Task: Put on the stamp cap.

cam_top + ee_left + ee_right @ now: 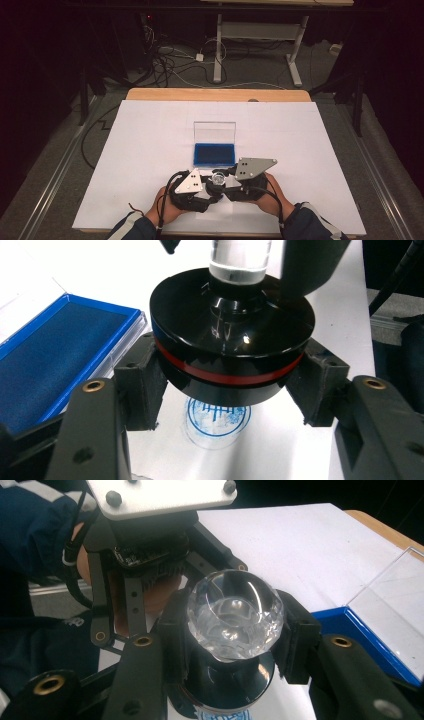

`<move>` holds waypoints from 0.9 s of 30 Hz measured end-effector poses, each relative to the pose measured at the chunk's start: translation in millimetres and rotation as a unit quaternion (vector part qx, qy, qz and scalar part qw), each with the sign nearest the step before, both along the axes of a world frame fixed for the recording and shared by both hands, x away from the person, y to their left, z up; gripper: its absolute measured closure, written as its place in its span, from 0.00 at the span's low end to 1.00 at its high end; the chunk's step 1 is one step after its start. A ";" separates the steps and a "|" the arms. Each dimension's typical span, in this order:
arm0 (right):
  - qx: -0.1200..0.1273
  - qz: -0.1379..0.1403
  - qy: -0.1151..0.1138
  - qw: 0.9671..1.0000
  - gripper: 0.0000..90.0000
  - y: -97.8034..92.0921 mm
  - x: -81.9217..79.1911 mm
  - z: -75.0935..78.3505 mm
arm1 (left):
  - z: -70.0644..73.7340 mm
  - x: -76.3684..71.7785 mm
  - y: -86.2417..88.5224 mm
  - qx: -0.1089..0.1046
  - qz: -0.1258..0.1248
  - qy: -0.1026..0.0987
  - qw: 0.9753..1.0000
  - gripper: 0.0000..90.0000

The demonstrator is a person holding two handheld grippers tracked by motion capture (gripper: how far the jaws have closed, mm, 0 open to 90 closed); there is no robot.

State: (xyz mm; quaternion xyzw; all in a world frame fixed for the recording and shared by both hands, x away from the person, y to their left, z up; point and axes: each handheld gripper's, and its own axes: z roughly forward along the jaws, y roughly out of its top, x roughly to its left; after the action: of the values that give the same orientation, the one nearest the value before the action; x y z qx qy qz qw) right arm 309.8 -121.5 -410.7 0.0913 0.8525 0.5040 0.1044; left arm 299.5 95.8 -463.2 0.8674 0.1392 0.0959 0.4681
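Stamp (232, 347) held just above white surface (150, 150), over blue round imprint (218, 419). Left tongs (230, 385) clamped on its black base; right tongs (235, 622) clamped on its clear knob (235, 614). Ink pad (214, 154) near.

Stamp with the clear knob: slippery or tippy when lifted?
The stamp looks rigid, probably weighty for its size, given its thick black base. Its glossy rim and smooth clear knob may slip, so both grippers clamp it. The wide base should resist tipping; on edge it could roll.
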 end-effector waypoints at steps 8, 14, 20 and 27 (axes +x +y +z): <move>-0.003 0.000 -0.008 1.000 0.63 0.1 -1.1 0.0 | 0.4 -0.1 0.4 0.005 0.003 -0.006 1.000 0.41; 0.011 -0.005 -0.010 1.000 0.63 -0.2 -1.4 -1.1 | 1.3 -0.6 2.2 -0.001 0.010 -0.010 1.000 0.41; 0.017 -0.004 -0.002 1.000 0.63 -2.0 1.0 -3.0 | 1.6 0.0 2.9 -0.003 0.011 -0.008 1.000 0.41; 0.023 -0.004 0.014 1.000 0.63 -3.9 3.7 -2.1 | 2.5 -0.2 4.3 -0.003 0.011 -0.012 1.000 0.41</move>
State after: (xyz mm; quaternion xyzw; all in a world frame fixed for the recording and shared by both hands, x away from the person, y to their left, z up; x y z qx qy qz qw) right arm 313.6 -125.5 -412.9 0.1044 0.8416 0.5218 0.0922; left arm 299.3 100.0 -460.7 0.8631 0.1430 0.1112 0.4714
